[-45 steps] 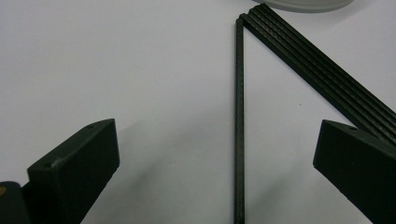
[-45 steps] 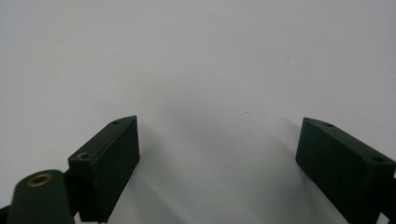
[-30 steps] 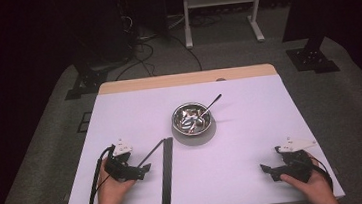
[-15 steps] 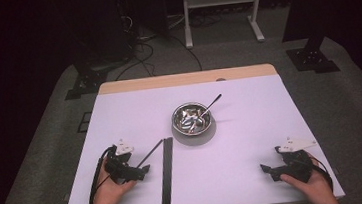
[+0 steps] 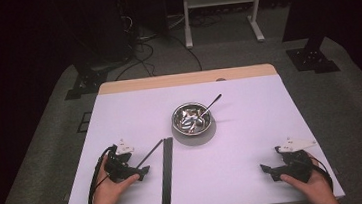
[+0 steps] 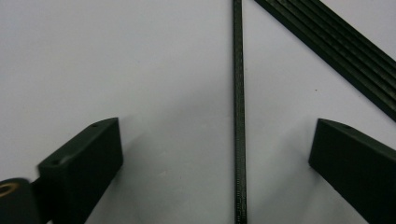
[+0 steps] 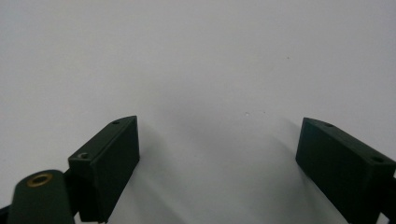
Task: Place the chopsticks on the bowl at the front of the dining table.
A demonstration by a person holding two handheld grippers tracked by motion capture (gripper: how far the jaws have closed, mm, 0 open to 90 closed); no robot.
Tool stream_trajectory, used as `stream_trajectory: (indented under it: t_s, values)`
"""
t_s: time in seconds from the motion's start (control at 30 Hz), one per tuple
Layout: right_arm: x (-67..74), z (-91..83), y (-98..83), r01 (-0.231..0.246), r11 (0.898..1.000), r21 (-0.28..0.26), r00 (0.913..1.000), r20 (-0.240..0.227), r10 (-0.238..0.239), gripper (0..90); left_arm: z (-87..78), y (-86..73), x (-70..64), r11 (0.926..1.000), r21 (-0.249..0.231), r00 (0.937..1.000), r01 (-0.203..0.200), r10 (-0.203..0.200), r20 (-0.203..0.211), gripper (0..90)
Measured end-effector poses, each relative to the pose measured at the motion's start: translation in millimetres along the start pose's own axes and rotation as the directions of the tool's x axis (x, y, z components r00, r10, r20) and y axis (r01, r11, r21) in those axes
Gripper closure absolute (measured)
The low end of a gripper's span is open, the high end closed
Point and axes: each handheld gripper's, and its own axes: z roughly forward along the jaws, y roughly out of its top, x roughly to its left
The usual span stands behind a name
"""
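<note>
Left gripper (image 5: 143, 172) spread wide; 1 thin black stick (image 6: 239, 116) lies between its jaws, right of centre. You shift right to centre it, then close. Right gripper (image 5: 266, 169) open, nothing between.

Bare table (image 5: 253, 145) lies between the grippers; the bowl (image 5: 191, 119) and dark strips (image 5: 166, 173), perhaps four, block the left-centre.

white table (image 5: 253, 140) has a steel bowl (image 5: 191, 119) mid-table, plus a loose black strip (image 5: 150, 153) and a strip bundle (image 5: 166, 173) toward the front-left corner
</note>
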Motion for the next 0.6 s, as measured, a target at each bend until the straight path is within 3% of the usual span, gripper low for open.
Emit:
stream_trajectory:
  t_s: [0.2, 0.6]
  values:
    - [0.0, 0.0, 0.0, 0.0, 1.0, 0.0, 1.0, 0.0, 0.0, 11.6, -2.6, 4.5, -2.7, 0.9996, 0.02, 0.9997, -0.022, 0.022, 0.011, 16.1]
    - [-0.2, 0.1, 0.1, 0.0, 1.0, 0.001, 1.0, -0.001, 0.0, 11.6, -3.9, 8.3, -4.6, 0.9993, 0.006, 0.999, -0.037, 0.037, 0.027, 41.2]
